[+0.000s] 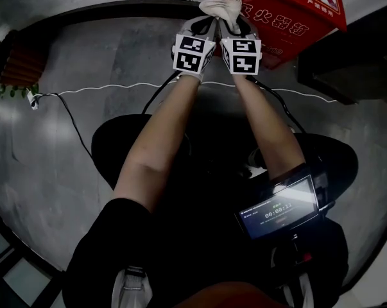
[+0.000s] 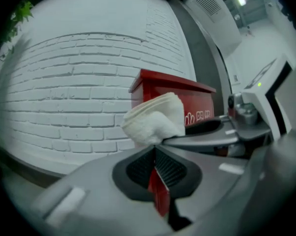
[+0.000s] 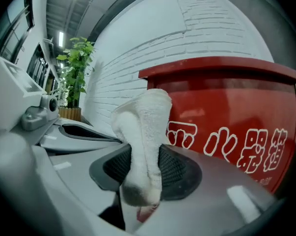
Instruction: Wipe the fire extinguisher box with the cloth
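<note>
**Fingers of the right gripper clamped on the cloth, in front of the fire extinguisher box**

The fingers (image 3: 179, 168) of the right gripper (image 3: 143, 154) are closed on a folded white cloth (image 3: 143, 127). The cloth is pinched between the ribbed pads and stands up out of them in a soft roll. The fingers (image 2: 138, 168) of the left gripper (image 2: 155, 149) are pressed together with nothing seen between the pads. The cloth (image 2: 155, 117) sits right at their tips, but it cannot be told whether they touch it.

In the head view the left gripper (image 1: 196, 27) and the right gripper (image 1: 235, 24) are held side by side at the end of bare forearms. The cloth (image 1: 224, 6) pokes out between them, toward the box. The red fire extinguisher box (image 3: 236, 112) fills the space just beyond the cloth, its front printed with white characters, and the cloth does not clearly touch it.

The box (image 1: 289, 5) stands on the grey floor (image 1: 84, 120) against a white brick wall (image 2: 64, 82). A green plant (image 3: 76, 68) stands along the wall, well to the left of the box. A white cable (image 1: 116, 88) runs across the floor in front of the box. A small lit screen (image 1: 278, 207) sits near the person's waist, far from the box.
</note>
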`<state>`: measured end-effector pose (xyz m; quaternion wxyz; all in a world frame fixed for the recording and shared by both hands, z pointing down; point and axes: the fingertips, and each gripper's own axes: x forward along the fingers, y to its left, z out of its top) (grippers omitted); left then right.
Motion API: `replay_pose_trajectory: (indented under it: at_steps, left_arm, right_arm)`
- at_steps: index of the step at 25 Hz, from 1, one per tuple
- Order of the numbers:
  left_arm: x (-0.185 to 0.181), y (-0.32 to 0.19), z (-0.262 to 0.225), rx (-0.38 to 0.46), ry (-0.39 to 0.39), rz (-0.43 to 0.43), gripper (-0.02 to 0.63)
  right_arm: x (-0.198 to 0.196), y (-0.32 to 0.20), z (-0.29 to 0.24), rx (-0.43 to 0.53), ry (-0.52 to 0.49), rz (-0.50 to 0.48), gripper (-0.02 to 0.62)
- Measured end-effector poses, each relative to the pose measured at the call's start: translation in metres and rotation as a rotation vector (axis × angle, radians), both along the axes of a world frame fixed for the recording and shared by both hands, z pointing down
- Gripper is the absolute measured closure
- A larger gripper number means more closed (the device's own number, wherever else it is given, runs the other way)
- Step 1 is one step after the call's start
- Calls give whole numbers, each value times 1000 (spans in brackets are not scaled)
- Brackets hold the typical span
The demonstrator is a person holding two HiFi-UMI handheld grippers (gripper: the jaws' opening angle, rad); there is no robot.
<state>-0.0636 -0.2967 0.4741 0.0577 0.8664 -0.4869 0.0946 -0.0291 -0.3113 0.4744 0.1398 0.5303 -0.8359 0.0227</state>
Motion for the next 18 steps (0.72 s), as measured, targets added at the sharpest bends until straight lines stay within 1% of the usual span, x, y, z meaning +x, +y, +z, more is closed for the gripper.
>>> replay_pose_trajectory:
  at_steps: [4, 9, 13, 15, 18]
  left_arm:
    - [13, -3, 1, -12, 53, 6, 603]
    - [35, -4, 3, 7, 45, 34, 603]
    - [67, 1, -1, 3, 59, 78, 603]
    - [86, 2, 0, 14, 52, 102, 603]
    - [117, 4, 1, 32, 34, 142, 603]
  right_arm:
    - [8, -6, 2, 16, 20, 16, 434]
    - [45, -4, 1, 26, -19, 78, 434]
    - [97, 1, -2, 34, -34, 154, 434]
    - [132, 5, -1, 33, -39, 205, 434]
    - [190, 8, 4, 18, -73, 297, 433]
